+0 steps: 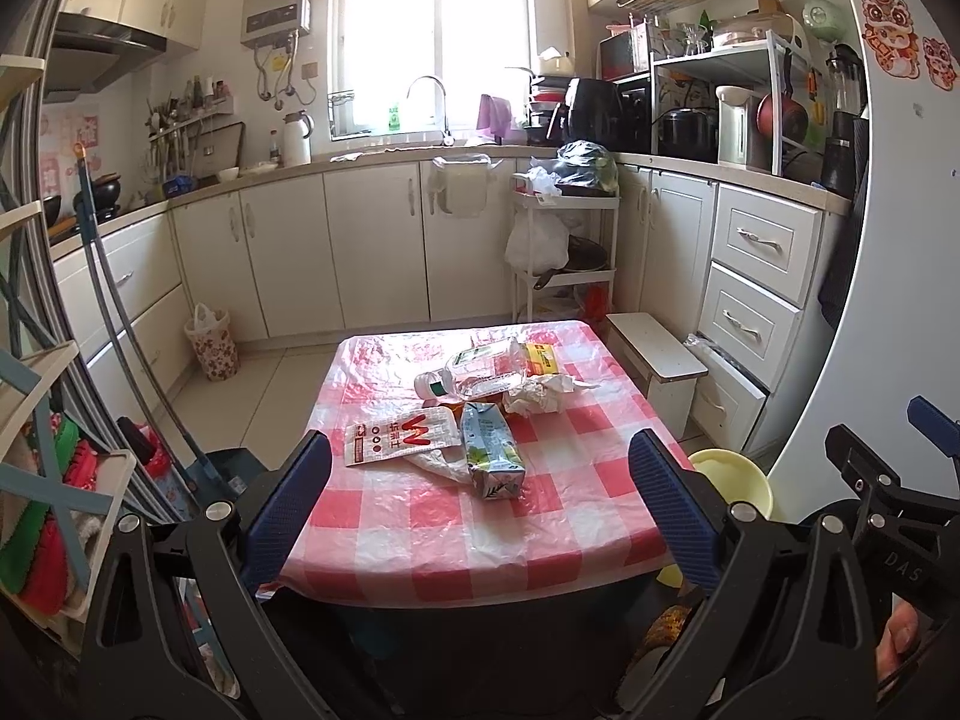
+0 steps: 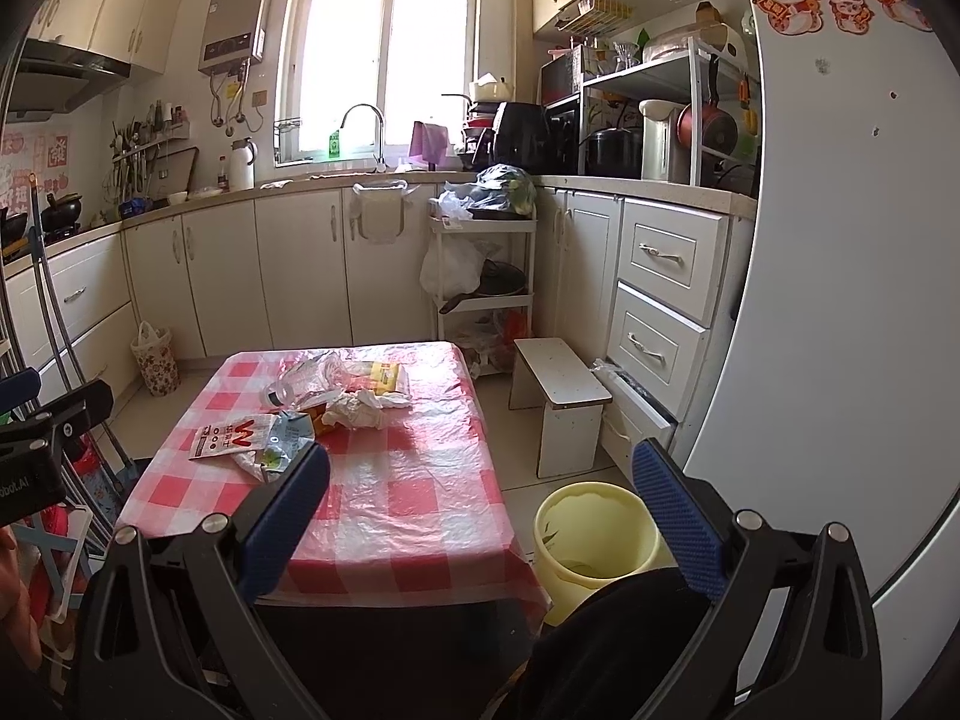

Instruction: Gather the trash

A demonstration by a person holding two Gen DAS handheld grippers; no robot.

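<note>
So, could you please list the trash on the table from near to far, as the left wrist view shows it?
Drink carton → white packet with the red W → crumpled tissue → clear plastic bottle → yellow packet.

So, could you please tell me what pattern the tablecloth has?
Red and white checks on the tablecloth, clearest in the left wrist view.

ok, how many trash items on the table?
6 visible: clear bottle, yellow packet, crumpled tissue, orange wrapper, red-white sachet, green carton. More may be hidden underneath.
</note>
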